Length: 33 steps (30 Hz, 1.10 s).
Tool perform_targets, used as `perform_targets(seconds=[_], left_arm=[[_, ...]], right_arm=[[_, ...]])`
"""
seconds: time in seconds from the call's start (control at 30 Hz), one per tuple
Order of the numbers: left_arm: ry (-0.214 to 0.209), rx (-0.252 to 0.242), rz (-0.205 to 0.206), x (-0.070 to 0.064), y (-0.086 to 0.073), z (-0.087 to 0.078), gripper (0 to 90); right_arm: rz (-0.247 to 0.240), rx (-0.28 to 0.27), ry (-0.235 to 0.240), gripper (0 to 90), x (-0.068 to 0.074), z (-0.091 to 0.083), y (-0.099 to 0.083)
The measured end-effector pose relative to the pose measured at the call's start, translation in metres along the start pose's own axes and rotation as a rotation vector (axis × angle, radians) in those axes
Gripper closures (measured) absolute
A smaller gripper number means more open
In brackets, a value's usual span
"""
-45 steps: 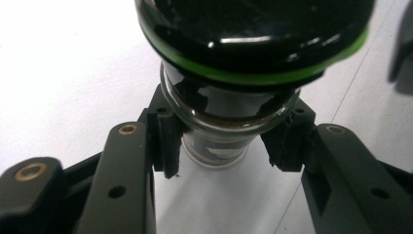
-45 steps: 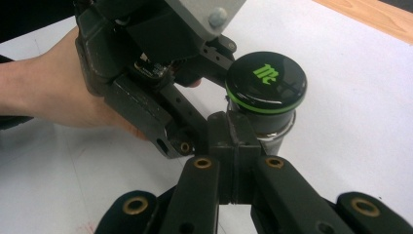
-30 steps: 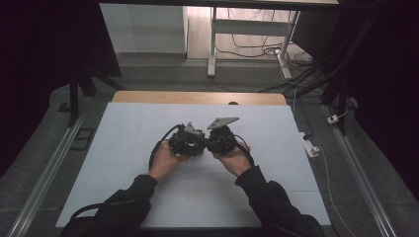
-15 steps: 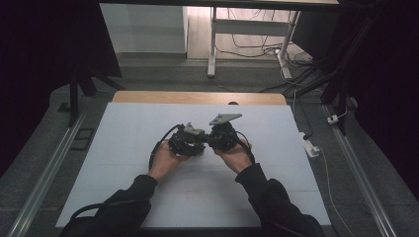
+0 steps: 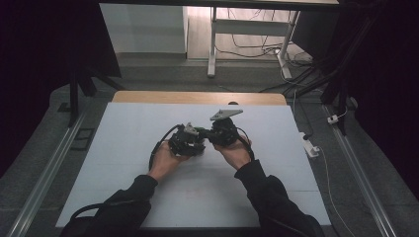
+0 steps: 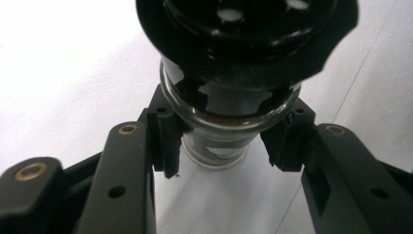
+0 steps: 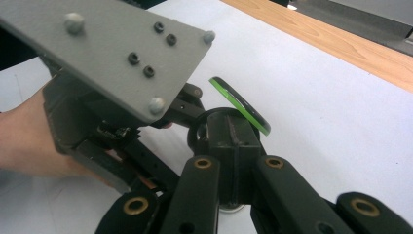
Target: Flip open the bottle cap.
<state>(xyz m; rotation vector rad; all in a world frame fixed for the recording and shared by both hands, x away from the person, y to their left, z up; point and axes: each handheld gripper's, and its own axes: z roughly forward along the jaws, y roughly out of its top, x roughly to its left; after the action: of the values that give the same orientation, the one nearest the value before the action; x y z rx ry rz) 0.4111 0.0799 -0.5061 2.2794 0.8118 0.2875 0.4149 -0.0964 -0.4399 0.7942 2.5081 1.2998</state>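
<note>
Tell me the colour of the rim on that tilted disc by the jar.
Bright green, on a black disc; the right gripper view shows it best.

Small glass jar (image 6: 221, 131), dark contents, black flip cap (image 7: 239, 105) open, green-edged.

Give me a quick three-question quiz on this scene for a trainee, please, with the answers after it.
1. True or false: the left gripper has its jaws on either side of a glass jar.
2. Beyond the right gripper is a tilted black disc. Its rim is: A red, B green, C yellow.
3. Fill in: the strip along the far edge of the white table is bare ____.

Key: 1 true; 2 B; 3 wood.
</note>
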Motion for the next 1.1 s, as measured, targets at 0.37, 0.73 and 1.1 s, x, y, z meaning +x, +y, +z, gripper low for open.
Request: perform_targets(seconds=[0.37,0.73,1.1], left_arm=[[0.001,-0.003,-0.001,-0.001,0.000,0.000,53.8],[0.001,-0.004,-0.005,0.000,-0.001,0.000,53.7],[-0.003,-0.001,0.015,-0.001,0.001,-0.001,46.0]], right_arm=[[0.044,-0.014,-0.031,89.5,-0.016,0.006,0.005],[0.069,-0.007,-0.030,89.4,-0.024,0.010,0.004],[0.060,-0.002,-0.035,82.9,-0.020,0.005,0.003]])
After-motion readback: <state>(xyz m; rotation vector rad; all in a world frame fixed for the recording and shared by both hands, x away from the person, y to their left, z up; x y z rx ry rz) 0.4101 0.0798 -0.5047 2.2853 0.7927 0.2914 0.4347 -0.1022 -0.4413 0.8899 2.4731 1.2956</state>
